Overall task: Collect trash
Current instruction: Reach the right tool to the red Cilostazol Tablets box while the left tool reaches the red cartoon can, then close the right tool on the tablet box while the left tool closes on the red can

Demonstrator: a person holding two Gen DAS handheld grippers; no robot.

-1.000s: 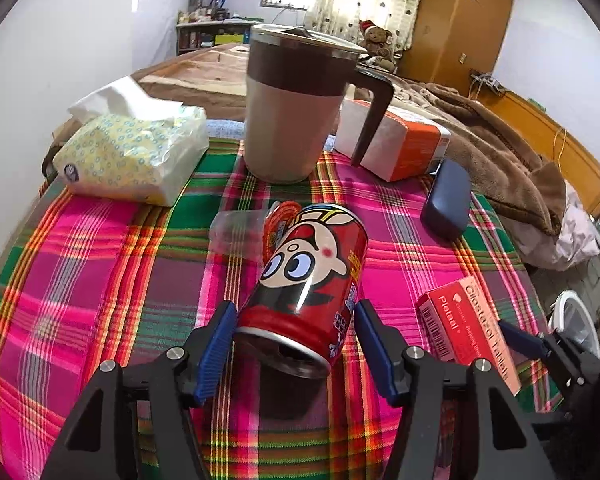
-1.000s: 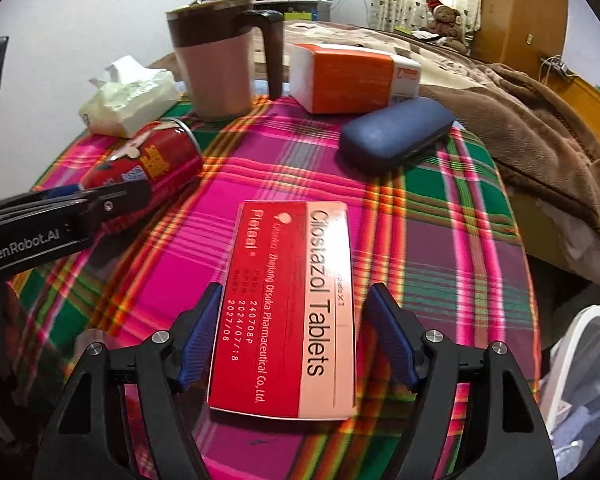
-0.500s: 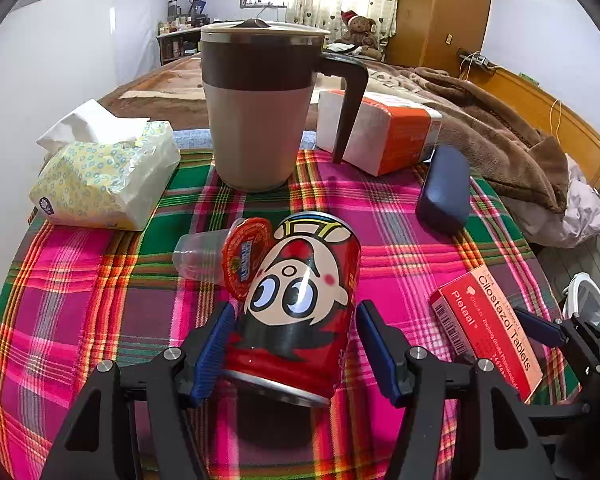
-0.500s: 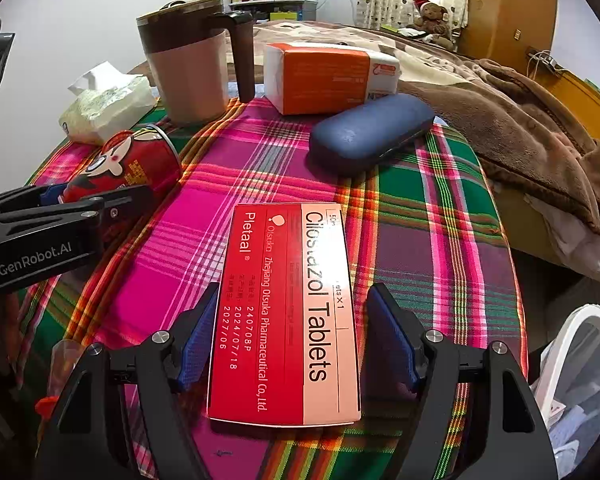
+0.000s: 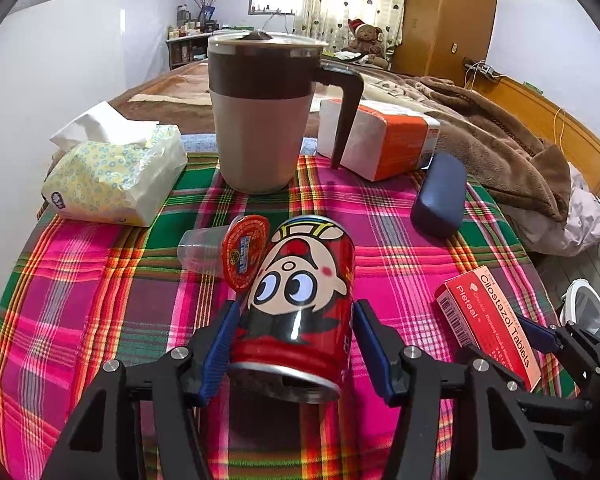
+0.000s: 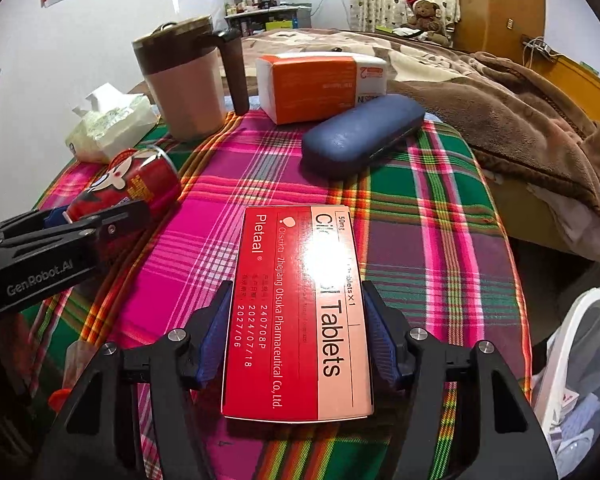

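Left claw straddles a red drink can lying on its side at the middle of the plaid-covered desk, blue pads close on either flank but not visibly pressing, so a firm grip cannot be told. Right claw brackets a red tablet box lying flat toward the desk's right edge, pads at its long sides, contact likewise uncertain. Both items probably lie within reach for transfer to the white bin beside that edge.

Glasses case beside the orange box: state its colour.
The glasses case is dark navy blue, plain, clearest in the right wrist view.
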